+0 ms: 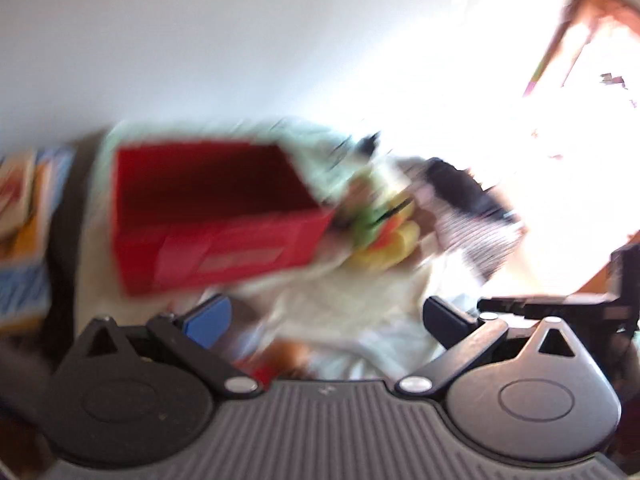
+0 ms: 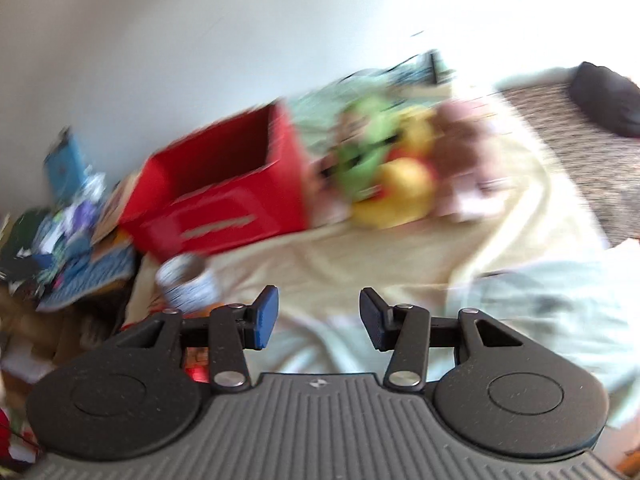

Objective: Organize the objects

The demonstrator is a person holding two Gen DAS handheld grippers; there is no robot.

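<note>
Your left gripper (image 1: pixel 326 316) and right gripper (image 2: pixel 319 318) both hang spread and empty over the bed (image 2: pixel 360 256), since the red box (image 2: pixel 224 188) by its far edge sits open beside the plush toys (image 2: pixel 396 160) for loading.

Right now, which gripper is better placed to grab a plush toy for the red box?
Right, probably. The right gripper is open and empty, with the plush toys centred ahead beside the red box. The left gripper, also open, faces the box instead.

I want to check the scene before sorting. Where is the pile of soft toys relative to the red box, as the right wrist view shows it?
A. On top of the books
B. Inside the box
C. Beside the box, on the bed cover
C: the soft toys lie on the pale bed cover just right of the red box, whose visible inside looks empty.
</note>
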